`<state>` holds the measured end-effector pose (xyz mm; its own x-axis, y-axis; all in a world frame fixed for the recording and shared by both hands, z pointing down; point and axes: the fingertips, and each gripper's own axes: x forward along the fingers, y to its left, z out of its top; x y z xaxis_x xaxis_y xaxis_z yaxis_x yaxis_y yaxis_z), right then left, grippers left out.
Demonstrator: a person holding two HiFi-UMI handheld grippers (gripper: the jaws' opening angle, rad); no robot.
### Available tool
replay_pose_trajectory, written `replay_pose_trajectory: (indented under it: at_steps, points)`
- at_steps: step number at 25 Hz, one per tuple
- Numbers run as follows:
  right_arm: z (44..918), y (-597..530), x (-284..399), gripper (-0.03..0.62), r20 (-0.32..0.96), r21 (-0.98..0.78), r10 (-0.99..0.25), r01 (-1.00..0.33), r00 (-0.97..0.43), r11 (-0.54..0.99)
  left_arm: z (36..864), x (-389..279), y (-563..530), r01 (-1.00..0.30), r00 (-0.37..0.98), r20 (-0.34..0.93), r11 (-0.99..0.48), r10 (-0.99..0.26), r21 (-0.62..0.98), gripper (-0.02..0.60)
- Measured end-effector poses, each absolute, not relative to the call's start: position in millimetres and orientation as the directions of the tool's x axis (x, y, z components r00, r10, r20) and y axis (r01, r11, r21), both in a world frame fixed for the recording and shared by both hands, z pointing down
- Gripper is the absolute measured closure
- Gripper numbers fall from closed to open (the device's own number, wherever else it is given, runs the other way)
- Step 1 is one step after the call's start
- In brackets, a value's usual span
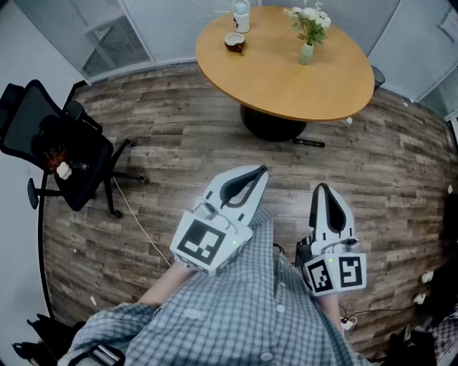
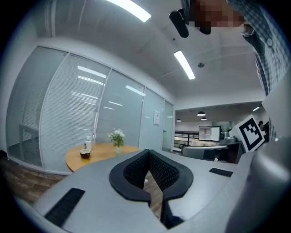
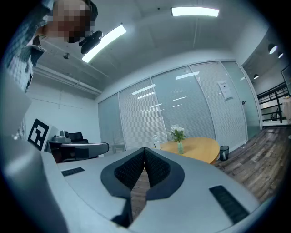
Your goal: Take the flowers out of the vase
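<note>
Vase (image 1: pixel 306 53) on oval wooden table (image 1: pixel 286 82)

Ceiling strip lights (image 2: pixel 184 63) give bright, even light — soft shadows, fisheye bending and dark corners at edges.

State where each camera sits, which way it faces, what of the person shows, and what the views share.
Head view: on the head, facing steeply down at floor, table, chair; shows shirt, left hand-held gripper, right hand-held gripper.
Left gripper view: on the left hand-held gripper, level along its shut jaws toward the table; shirt upper right.
Right gripper view: on the right hand-held gripper, level along its shut jaws toward the table; shirt upper left.
Shared: all three show table and flowers.
</note>
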<state>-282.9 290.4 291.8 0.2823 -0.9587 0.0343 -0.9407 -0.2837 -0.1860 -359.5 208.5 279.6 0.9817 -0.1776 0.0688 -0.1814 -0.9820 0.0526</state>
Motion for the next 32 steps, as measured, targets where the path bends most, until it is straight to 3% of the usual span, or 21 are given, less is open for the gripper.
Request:
replay_pose_trajectory:
  at_steps: [13, 32]
  points:
    - [291.9, 297.0, -275.6, 0.583, 0.025, -0.205, -0.961, -0.940, 0.274, -0.273, 282.7, -350.2, 216.2, -0.184, 0.981, 0.075, -0.982, -0.180, 0.049, 0.578]
    - [306.4, 325.4, -253.5, 0.583, 0.051, -0.226, -0.918, -0.891, 0.393, -0.394, 286.8, -326.3, 227.4, -0.113, 0.992, 0.061, -0.992, -0.109, 0.062, 0.578]
